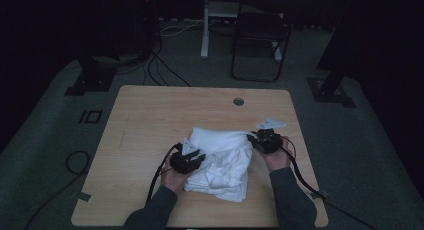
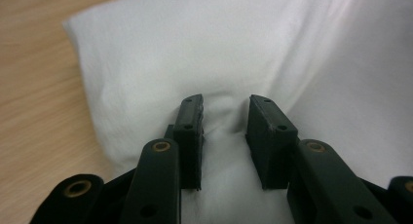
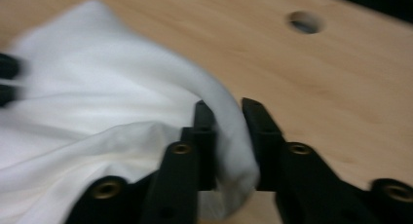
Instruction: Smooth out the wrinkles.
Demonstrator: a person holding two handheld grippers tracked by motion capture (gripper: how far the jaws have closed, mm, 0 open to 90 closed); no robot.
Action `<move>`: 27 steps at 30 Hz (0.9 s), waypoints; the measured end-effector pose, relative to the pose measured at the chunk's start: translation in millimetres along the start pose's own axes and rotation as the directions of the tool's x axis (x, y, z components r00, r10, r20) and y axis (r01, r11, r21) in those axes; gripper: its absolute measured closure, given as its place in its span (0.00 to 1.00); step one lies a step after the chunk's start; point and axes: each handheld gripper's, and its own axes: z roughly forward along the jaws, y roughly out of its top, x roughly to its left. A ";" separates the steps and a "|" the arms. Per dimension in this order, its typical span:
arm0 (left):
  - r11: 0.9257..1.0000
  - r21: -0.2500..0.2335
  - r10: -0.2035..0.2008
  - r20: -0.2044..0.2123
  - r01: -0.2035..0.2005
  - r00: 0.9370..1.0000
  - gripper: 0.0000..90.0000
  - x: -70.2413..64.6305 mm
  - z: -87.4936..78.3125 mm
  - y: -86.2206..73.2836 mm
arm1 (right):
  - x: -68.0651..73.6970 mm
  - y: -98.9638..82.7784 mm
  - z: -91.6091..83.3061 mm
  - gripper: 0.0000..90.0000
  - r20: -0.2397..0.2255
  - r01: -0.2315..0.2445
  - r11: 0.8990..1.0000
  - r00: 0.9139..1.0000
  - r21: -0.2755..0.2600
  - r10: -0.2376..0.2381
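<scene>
Light wooden table with round cable hole near far edge. Beyond, on grey carpet, black folding chair, white desk leg, loose cables.

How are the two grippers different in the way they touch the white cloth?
The left gripper presses down on the flat middle of the white cloth, pinching up a small ridge between its jaws. The right gripper grabs a rolled edge of the cloth at the pile's side, with bare table beside it. The left looks sharp, the right blurry. Both have black jaws with cloth between them.
</scene>
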 end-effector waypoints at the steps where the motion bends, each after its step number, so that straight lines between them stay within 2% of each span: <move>1: 1.000 0.004 0.005 -0.020 -0.005 1.000 0.75 0.0 0.5 0.8 | 0.4 0.3 1.3 0.77 0.029 -0.007 1.000 1.000 -0.004 0.007; 3: 1.000 0.006 0.000 -0.053 0.000 0.999 0.76 1.6 2.4 2.8 | 0.1 0.7 0.9 0.71 0.071 -0.042 0.999 0.997 -0.022 0.043; 4: 1.000 0.006 -0.007 -0.059 0.008 0.998 0.76 3.2 4.1 4.1 | -0.1 1.2 -0.8 0.67 0.078 -0.056 0.998 0.995 -0.037 0.058; 5: 1.000 0.004 -0.011 -0.072 0.012 0.997 0.76 4.5 6.3 5.8 | 0.0 1.7 -3.6 0.63 0.063 -0.066 0.996 0.996 -0.054 0.069; 9: 1.000 0.007 -0.029 -0.115 0.030 0.993 0.76 9.9 17.8 16.4 | 10.5 4.4 -19.6 0.57 -0.062 -0.070 0.987 0.996 -0.144 0.061; 12: 0.999 0.017 -0.032 -0.141 0.035 0.990 0.76 13.9 26.2 25.1 | 25.5 5.1 -23.9 0.54 -0.157 -0.072 0.983 0.987 -0.170 0.045; 13: 0.999 0.015 -0.035 -0.144 0.038 0.989 0.76 14.5 27.9 26.7 | 33.1 4.5 -23.6 0.53 -0.191 -0.068 0.984 0.981 -0.168 0.035; 15: 0.999 0.013 -0.042 -0.145 0.044 0.989 0.76 16.6 31.0 29.7 | 42.9 3.0 -22.6 0.51 -0.232 -0.062 0.983 0.972 -0.175 0.020; 18: 0.999 0.014 -0.049 -0.136 0.051 0.990 0.75 19.2 32.4 31.5 | 56.2 1.7 -18.8 0.43 -0.293 -0.046 0.982 0.956 -0.186 -0.011; 20: 0.998 0.015 -0.051 -0.134 0.053 0.990 0.75 19.3 32.2 31.2 | 63.9 2.7 -9.6 0.38 -0.302 -0.035 0.987 0.953 -0.158 -0.015; 21: 0.999 0.012 -0.051 -0.131 0.053 0.990 0.75 19.8 32.0 30.8 | 65.7 3.0 -5.3 0.38 -0.294 -0.030 0.989 0.956 -0.143 -0.013; 22: 0.998 0.007 -0.056 -0.128 0.058 0.990 0.75 20.2 31.9 30.4 | 67.5 3.2 1.0 0.39 -0.285 -0.027 0.992 0.958 -0.120 -0.009; 24: 0.998 0.006 -0.066 -0.119 0.067 0.991 0.75 21.6 31.2 29.7 | 67.5 2.1 13.6 0.48 -0.297 -0.031 0.997 0.955 -0.069 0.009; 26: 0.997 0.000 -0.070 -0.110 0.071 0.991 0.74 22.7 30.3 28.8 | 64.6 -1.9 18.7 0.77 -0.310 -0.023 0.999 0.951 -0.031 0.012; 27: 0.997 -0.006 -0.076 -0.105 0.076 0.992 0.74 23.5 29.8 27.8 | 62.9 -3.5 17.7 0.85 -0.305 -0.020 0.999 0.952 -0.028 0.011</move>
